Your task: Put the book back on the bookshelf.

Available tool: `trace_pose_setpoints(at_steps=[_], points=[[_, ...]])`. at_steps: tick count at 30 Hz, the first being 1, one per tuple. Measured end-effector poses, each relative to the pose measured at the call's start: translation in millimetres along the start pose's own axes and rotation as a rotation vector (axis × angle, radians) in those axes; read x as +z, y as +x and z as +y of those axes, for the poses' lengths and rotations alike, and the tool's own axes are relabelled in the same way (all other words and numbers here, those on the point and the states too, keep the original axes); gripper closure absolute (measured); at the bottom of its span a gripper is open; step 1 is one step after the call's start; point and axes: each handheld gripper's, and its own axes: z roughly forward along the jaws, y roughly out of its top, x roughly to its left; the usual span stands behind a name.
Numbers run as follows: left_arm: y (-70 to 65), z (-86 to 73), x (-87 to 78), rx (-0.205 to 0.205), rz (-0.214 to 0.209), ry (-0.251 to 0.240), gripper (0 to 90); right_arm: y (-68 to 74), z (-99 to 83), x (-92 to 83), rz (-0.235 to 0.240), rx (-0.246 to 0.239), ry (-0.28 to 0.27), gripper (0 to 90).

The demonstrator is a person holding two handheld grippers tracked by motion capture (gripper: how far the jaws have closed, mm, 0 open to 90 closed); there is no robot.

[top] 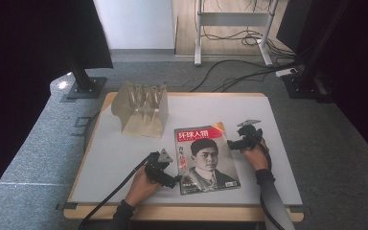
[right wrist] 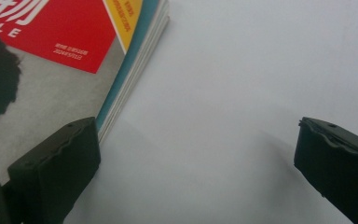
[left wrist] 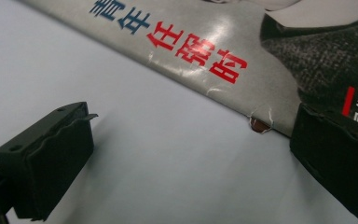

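Low, both open grippers flanking the magazine.

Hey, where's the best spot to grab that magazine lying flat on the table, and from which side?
Probably the magazine is best taken by its long right edge, where the loose pages stack up. It lies flat and closed on the table, so a jaw must slide under from the side. The right gripper already sits open at that edge. The left edge is the spine, creased and slightly torn.

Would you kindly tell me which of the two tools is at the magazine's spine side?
The left tool, at the magazine's lower left edge with the torn spine; the right tool sits at the opposite, open-page edge.
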Motion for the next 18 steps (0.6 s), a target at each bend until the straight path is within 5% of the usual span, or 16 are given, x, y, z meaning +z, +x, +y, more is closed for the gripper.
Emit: trace_pose_setpoints(at_steps=[5, 9, 10, 14, 18], points=[[5.6, 0.5, -1.7, 0.004, -0.034, 0.005, 0.0, -3.3, 3.3, 0.9, 0.041, 0.012, 0.013, 4.6], [15.9, 1.1, 0.6, -0.028, 0.014, 0.000, 0.0, -2.8, 3.6, -5.4, 0.074, 0.028, -0.013, 5.1], [20.2, 3.9, 3.1, -0.045, 0.040, -0.002, 0.0, -0.5, 4.4, -8.7, 0.133, 0.045, -0.025, 6.7], [22.5, 8.6, 7.6, -0.050, 0.047, -0.003, 0.0, 12.7, 7.7, -12.6, 0.216, 0.026, -0.034, 14.0], [22.9, 9.6, 8.4, -0.048, 0.042, -0.002, 0.0, 21.7, 10.8, -10.0, 0.261, 0.028, -0.036, 18.9]])
